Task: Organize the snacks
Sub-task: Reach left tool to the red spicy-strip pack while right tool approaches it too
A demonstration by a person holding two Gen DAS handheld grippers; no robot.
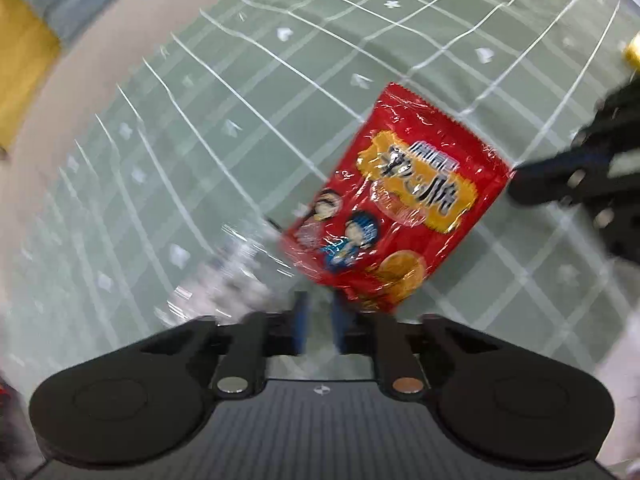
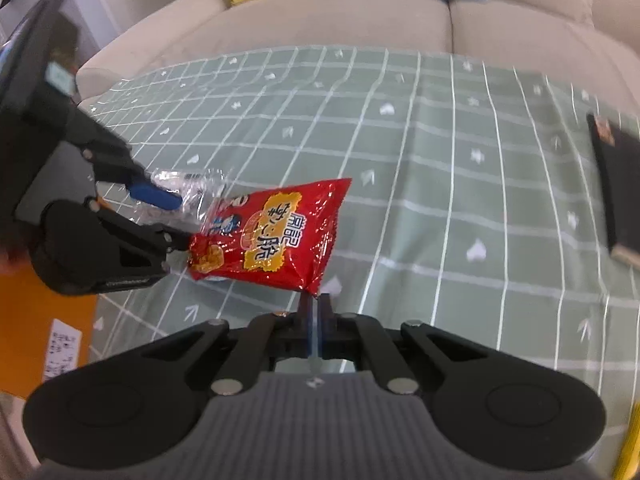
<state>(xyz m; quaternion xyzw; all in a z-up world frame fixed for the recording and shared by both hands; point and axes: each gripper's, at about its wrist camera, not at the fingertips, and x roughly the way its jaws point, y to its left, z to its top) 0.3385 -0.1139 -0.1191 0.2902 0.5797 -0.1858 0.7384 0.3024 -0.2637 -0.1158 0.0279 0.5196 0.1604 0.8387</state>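
Right gripper [image 2: 319,300], nearest, pinches one corner of the red snack packet [image 2: 268,232] lying on the green checked cloth [image 2: 440,160]. Left gripper [image 2: 182,220] clamps the opposite end; a blurred clear wrapper [image 2: 188,184] lies beside it. Beyond, a sofa [image 2: 320,20], partly cropped.

Indistinct or partial: clear plastic wrapper [image 1: 236,276] smeared by motion blur beside the red snack bag [image 1: 400,200], whose lower corner hides behind the left gripper [image 1: 320,320]; dark flat object [image 2: 616,188] and orange box [image 2: 44,320] cut off by frame edges, label illegible.
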